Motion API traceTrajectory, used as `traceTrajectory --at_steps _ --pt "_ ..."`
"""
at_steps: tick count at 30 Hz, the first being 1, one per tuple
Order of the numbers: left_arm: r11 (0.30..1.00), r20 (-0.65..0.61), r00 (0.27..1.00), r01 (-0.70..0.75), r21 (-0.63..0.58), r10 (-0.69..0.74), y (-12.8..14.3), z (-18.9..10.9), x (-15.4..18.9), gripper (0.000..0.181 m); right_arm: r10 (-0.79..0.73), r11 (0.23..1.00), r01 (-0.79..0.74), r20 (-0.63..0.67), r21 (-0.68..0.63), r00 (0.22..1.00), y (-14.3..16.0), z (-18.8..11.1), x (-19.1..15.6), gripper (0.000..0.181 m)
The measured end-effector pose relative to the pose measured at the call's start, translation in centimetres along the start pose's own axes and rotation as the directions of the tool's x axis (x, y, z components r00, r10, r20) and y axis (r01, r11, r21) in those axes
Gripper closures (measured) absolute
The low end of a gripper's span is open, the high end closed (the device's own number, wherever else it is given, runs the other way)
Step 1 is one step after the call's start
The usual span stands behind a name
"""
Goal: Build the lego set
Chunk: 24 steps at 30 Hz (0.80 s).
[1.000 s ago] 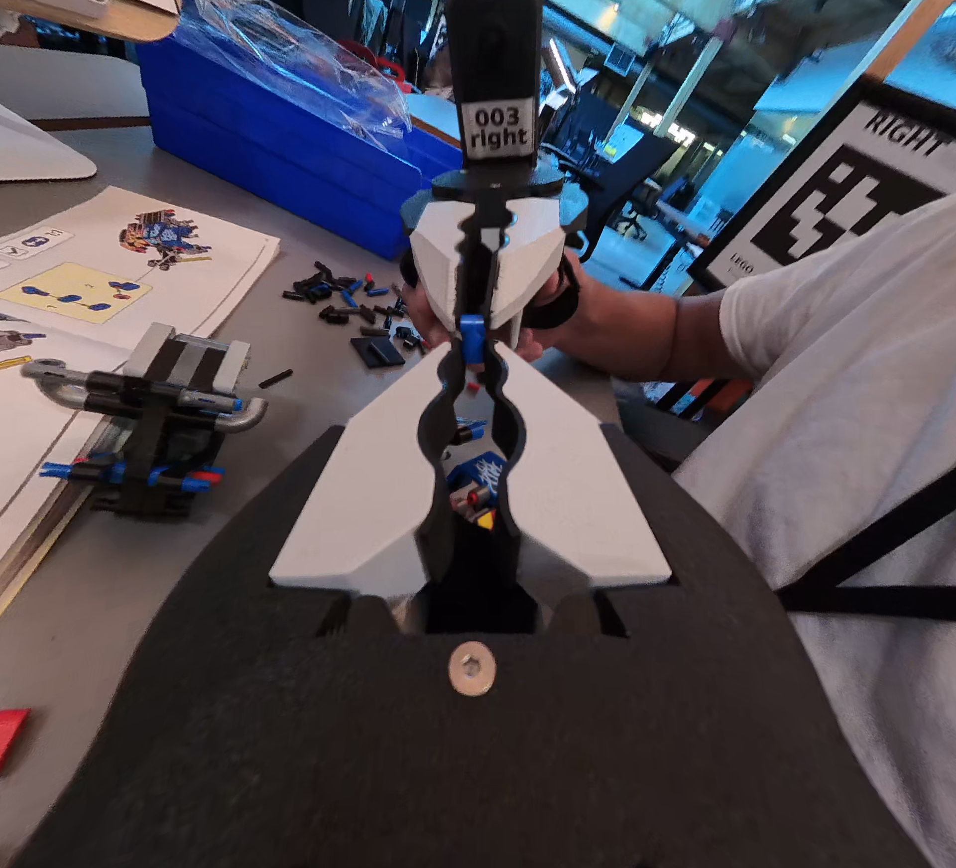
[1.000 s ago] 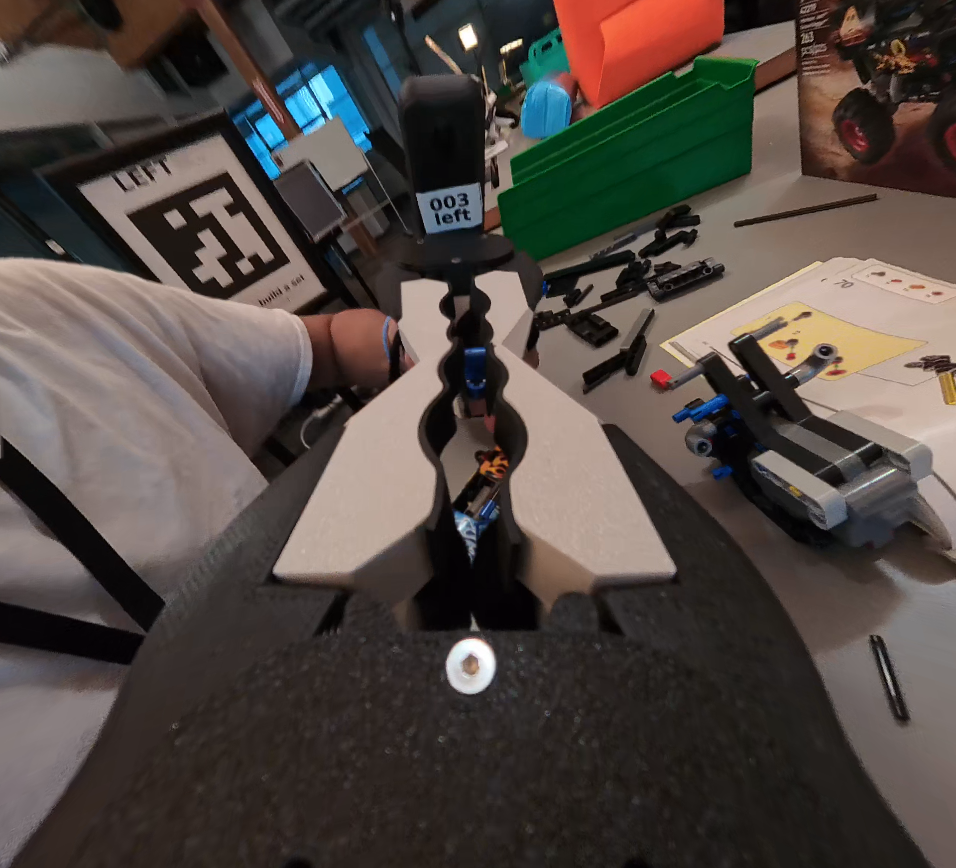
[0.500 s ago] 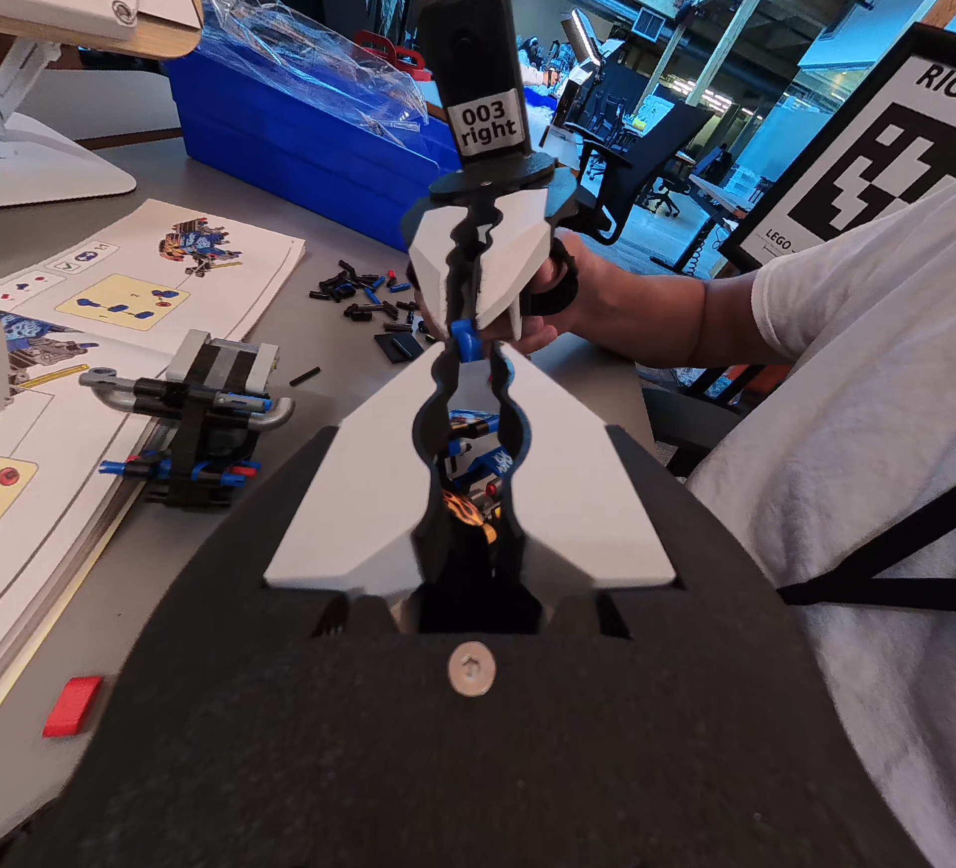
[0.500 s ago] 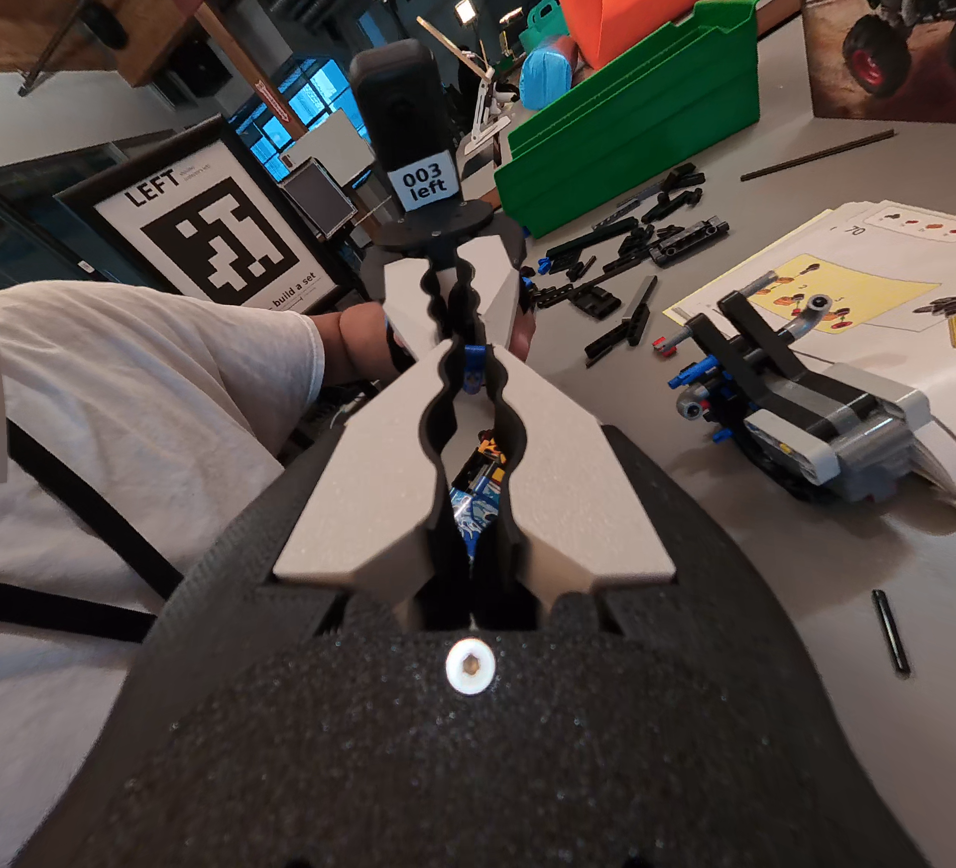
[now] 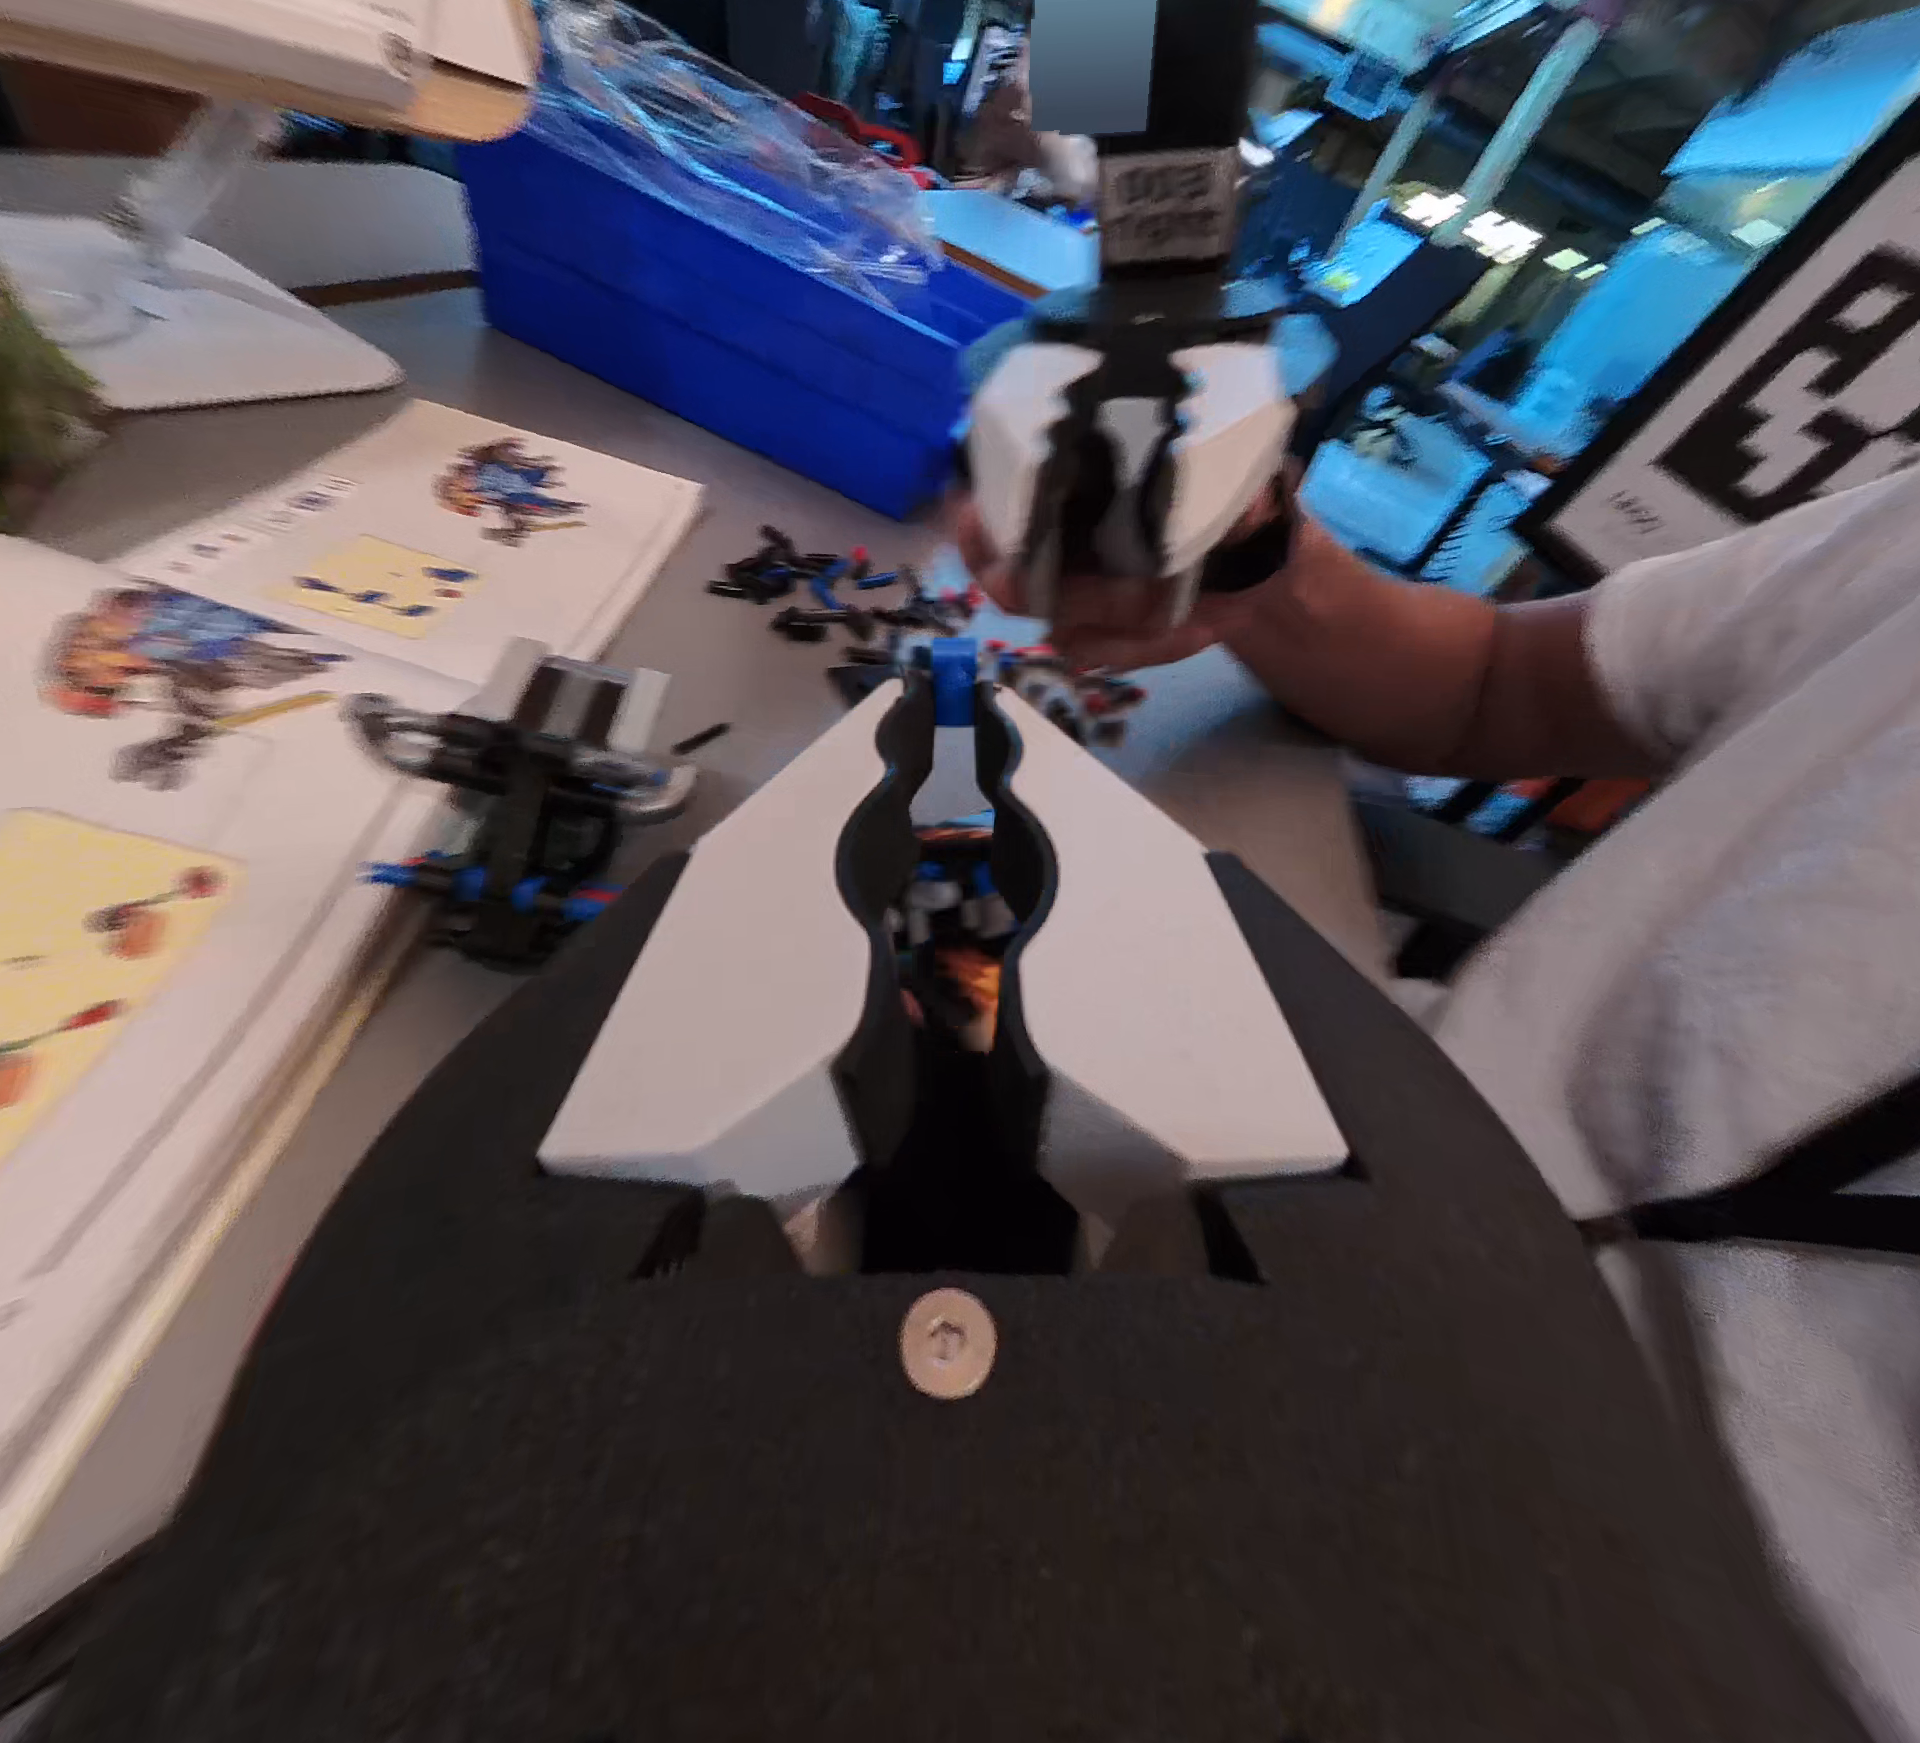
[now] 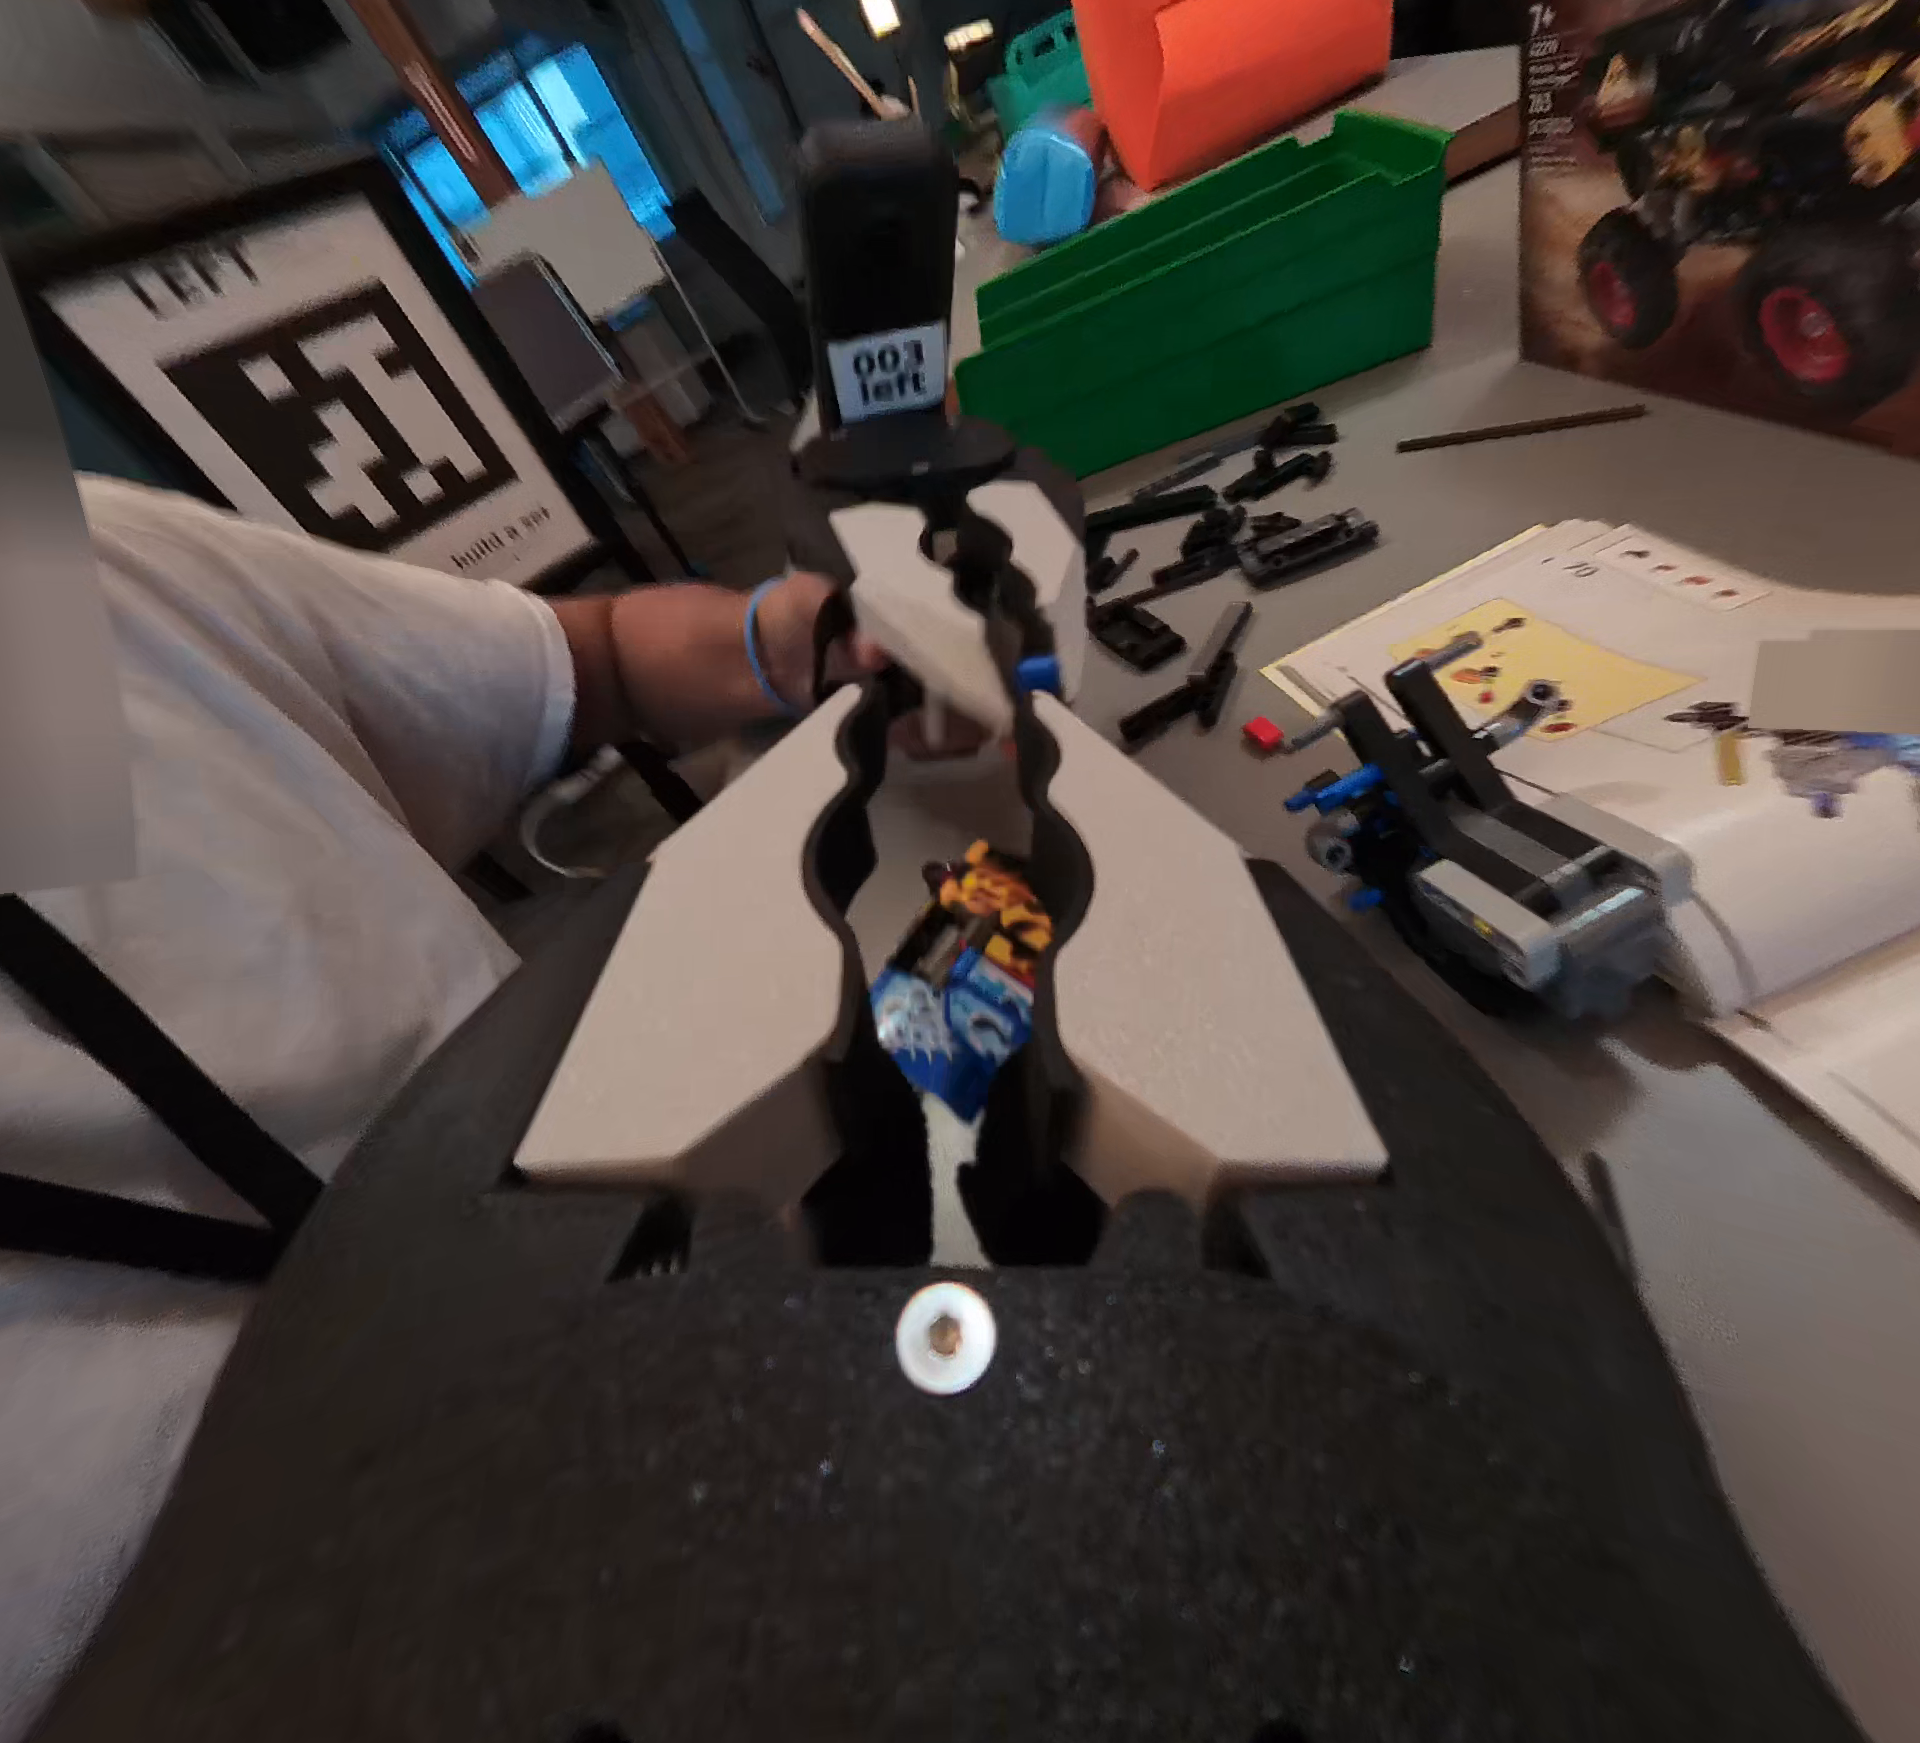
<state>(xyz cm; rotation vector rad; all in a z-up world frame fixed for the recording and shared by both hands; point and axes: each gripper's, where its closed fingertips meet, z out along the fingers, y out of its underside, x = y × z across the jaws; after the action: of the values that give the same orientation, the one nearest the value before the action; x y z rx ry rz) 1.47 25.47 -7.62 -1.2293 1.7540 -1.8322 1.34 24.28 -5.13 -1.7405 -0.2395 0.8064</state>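
My left gripper (image 5: 953, 696) is shut on a small blue lego piece (image 5: 953, 670) at its fingertips. My right gripper (image 6: 940, 717) faces it with its fingers spread and holds nothing. The blue piece also shows in the right wrist view (image 6: 1036, 673), in the left gripper's tips, just right of my right fingertips. A blue and orange printed lego assembly (image 6: 961, 966) shows below, through the gap between the right fingers. A grey and black chassis assembly (image 6: 1496, 852) with blue pins sits on the table beside the open instruction booklet (image 6: 1507, 665); it also shows in the left wrist view (image 5: 530, 789).
Loose black parts (image 6: 1226, 530) and a small red piece (image 6: 1263, 732) lie on the grey table. A green bin (image 6: 1195, 311) and the lego box (image 6: 1714, 135) stand behind. A blue bin (image 5: 707, 311) with plastic wrap stands at the far side. The person's arms and white shirt are close. Only a small space, under 4 cm, lies between the two pairs of fingers.
Both grippers were shut on the blue piece. The right gripper has opened, let go and moved off a little. The left gripper keeps the blue piece.
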Motion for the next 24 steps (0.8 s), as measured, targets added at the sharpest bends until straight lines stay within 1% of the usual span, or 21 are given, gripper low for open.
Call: traceTrajectory --at_steps 1,3,4,6,7,8,11,13,15,18,21,24 --pt "0.999 0.052 0.998 -0.045 -0.004 0.046 -0.1 -0.5 -0.9 0.175 -0.071 0.996 0.069 -0.031 -0.054 0.997 0.6 -0.7 -0.5 0.162" --pt "0.992 0.152 0.980 -0.128 -0.001 0.127 -0.6 -1.8 -2.4 0.176 -0.213 0.954 0.187 -0.093 -0.236 0.973 3.9 -1.8 -1.6 0.162" --pt "0.986 0.202 0.965 -0.166 -0.008 0.164 -0.9 -2.3 -3.2 0.175 -0.251 0.925 0.203 -0.112 -0.322 0.962 6.1 -2.2 -2.0 0.157" --pt "0.973 0.279 0.933 -0.229 -0.034 0.229 -1.2 -2.9 -4.4 0.175 -0.258 0.877 0.189 -0.100 -0.441 0.961 10.5 -2.6 -3.2 0.156" --pt "0.966 0.302 0.918 -0.256 -0.044 0.257 -1.3 -3.0 -4.7 0.175 -0.251 0.867 0.180 -0.093 -0.465 0.964 12.2 -2.6 -3.7 0.156" --pt "0.958 0.320 0.904 -0.281 -0.053 0.283 -1.3 -3.0 -4.8 0.175 -0.253 0.865 0.171 -0.116 -0.471 0.960 13.2 -2.6 -3.8 0.157" --pt "0.936 0.340 0.873 -0.341 -0.086 0.349 -0.8 -2.6 -4.8 0.175 -0.290 0.832 0.142 -0.201 -0.537 0.936 15.6 -2.1 -3.6 0.161" --pt "0.929 0.337 0.866 -0.355 -0.107 0.370 -0.4 -2.2 -4.5 0.175 -0.341 0.801 0.143 -0.245 -0.582 0.908 16.3 -1.9 -3.6 0.160" --pt "0.926 0.331 0.866 -0.362 -0.105 0.376 -0.3 -2.1 -4.2 0.175 -0.340 0.815 0.128 -0.288 -0.564 0.895 16.0 -1.7 -3.9 0.160" --pt "0.930 0.321 0.874 -0.353 -0.098 0.366 -0.4 -2.1 -3.9 0.175 -0.326 0.816 0.082 -0.339 -0.572 0.883 16.4 -1.6 -3.8 0.160" --pt "0.939 0.308 0.888 -0.334 -0.081 0.342 -0.6 -2.1 -3.7 0.175 -0.302 0.822 0.058 -0.348 -0.566 0.887 16.8 -1.3 -3.6 0.160" --pt "0.943 0.298 0.895 -0.325 -0.077 0.333 -0.5 -2.1 -3.5 0.175 -0.288 0.840 0.054 -0.359 -0.540 0.888 16.7 -0.8 -3.3 0.161"
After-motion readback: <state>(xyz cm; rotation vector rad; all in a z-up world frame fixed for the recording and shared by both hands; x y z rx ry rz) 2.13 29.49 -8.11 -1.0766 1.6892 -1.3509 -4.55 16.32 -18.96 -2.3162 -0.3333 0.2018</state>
